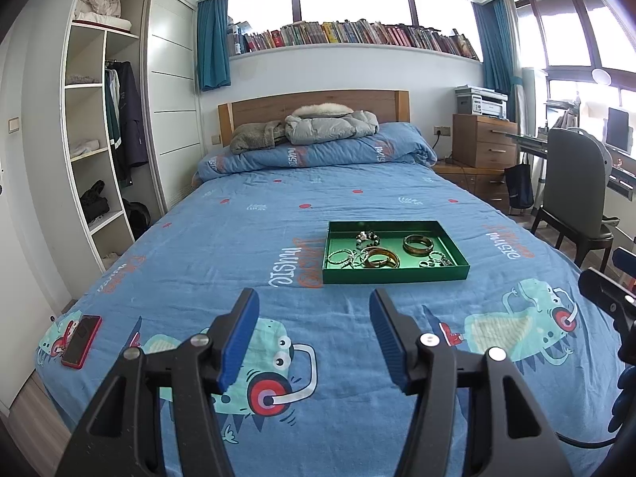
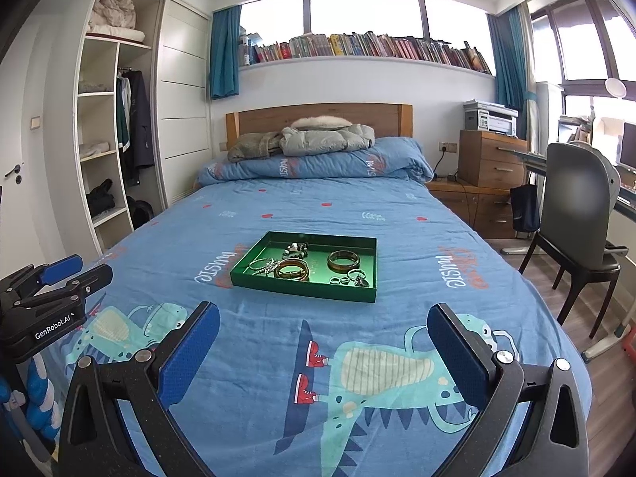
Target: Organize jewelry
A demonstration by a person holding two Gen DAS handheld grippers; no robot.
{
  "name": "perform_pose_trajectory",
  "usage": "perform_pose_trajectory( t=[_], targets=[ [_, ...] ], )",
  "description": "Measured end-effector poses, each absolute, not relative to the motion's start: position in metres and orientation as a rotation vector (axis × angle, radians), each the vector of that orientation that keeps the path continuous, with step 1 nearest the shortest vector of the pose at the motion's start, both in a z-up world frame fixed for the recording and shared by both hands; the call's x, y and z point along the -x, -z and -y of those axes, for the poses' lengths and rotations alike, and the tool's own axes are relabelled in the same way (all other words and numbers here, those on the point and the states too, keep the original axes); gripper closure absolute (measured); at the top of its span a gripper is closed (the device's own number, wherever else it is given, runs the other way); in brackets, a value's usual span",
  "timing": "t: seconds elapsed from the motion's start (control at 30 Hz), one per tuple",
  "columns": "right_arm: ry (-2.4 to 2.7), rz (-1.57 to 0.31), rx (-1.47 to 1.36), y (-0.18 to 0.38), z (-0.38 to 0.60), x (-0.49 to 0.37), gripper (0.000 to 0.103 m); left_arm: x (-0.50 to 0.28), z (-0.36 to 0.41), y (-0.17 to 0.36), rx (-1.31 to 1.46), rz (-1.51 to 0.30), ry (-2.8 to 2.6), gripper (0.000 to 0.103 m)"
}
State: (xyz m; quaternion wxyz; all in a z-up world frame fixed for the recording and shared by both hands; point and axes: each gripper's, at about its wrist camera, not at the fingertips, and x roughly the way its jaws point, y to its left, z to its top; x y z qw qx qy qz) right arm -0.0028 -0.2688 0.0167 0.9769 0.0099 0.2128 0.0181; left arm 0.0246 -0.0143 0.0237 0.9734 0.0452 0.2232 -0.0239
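A shallow rectangular green tray (image 1: 397, 272) sits on the blue dinosaur-print bedspread (image 1: 246, 246), well ahead of both tools. Inside it lie two brown banded bangles (image 1: 418, 244), thin silver hoop bracelets (image 1: 341, 257), a dark beaded piece (image 1: 366, 237) and small silver rings (image 1: 435, 259). The left gripper (image 1: 314, 336) hovers above the bedspread, jaws spread and holding nothing; the tray lies beyond it, slightly right. The right gripper (image 2: 324, 348) likewise hangs with jaws wide apart and empty, the tray straight ahead between its blue pads (image 2: 190, 353). A red phone (image 1: 81, 341) rests near the bed's left edge.
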Motion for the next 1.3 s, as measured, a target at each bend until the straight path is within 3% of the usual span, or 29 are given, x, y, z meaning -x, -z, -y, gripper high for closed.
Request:
perform_pose_trajectory(
  t=[1.3],
  targets=[
    [-0.027,-0.436,-0.026,-0.0113,0.2728,0.0062,0.000,-0.0239,0.0146,-0.0242,-0.094,-0.451,0.048,0.047]
  ],
)
